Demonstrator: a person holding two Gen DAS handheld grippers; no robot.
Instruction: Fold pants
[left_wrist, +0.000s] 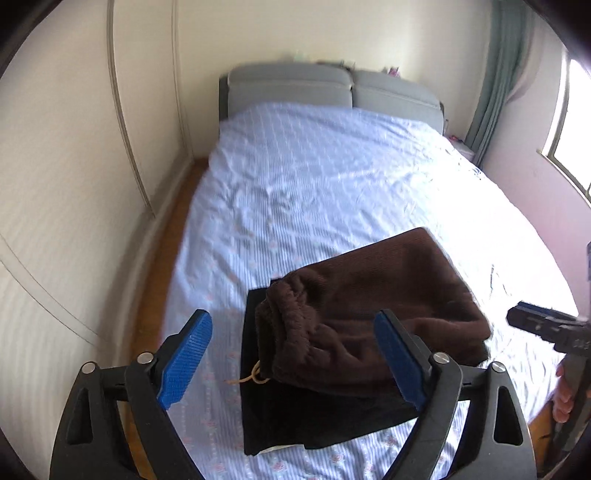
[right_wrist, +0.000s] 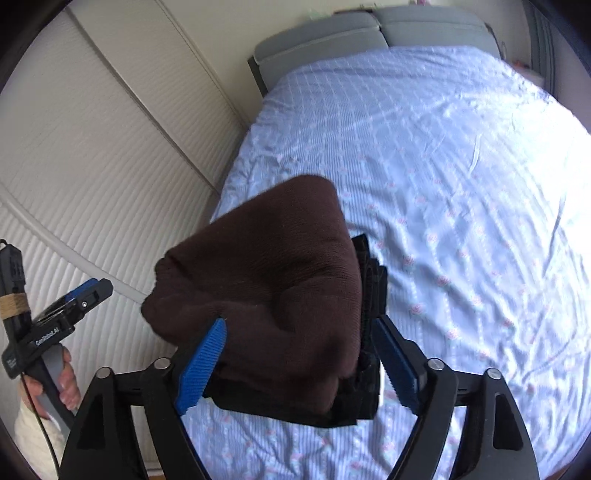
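Folded dark brown pants (left_wrist: 376, 306) lie on top of a folded black garment (left_wrist: 280, 417) near the foot of the bed. The elastic waistband and a tan drawstring (left_wrist: 251, 378) face the left wrist view. My left gripper (left_wrist: 293, 356) is open and empty, held above the stack. The same brown pants (right_wrist: 273, 280) and black garment (right_wrist: 369, 295) show in the right wrist view. My right gripper (right_wrist: 301, 363) is open and empty, its blue pads (right_wrist: 201, 363) either side of the stack's near edge, above it. Each gripper shows in the other's view, the right one (left_wrist: 546, 325) and the left one (right_wrist: 74, 299).
The bed (left_wrist: 314, 184) has a light blue patterned sheet and a grey headboard (left_wrist: 332, 88). White wardrobe doors (right_wrist: 74, 147) run along the left side, with a strip of wood floor (left_wrist: 159, 266) between. A window and green curtain (left_wrist: 495, 81) are at the right.
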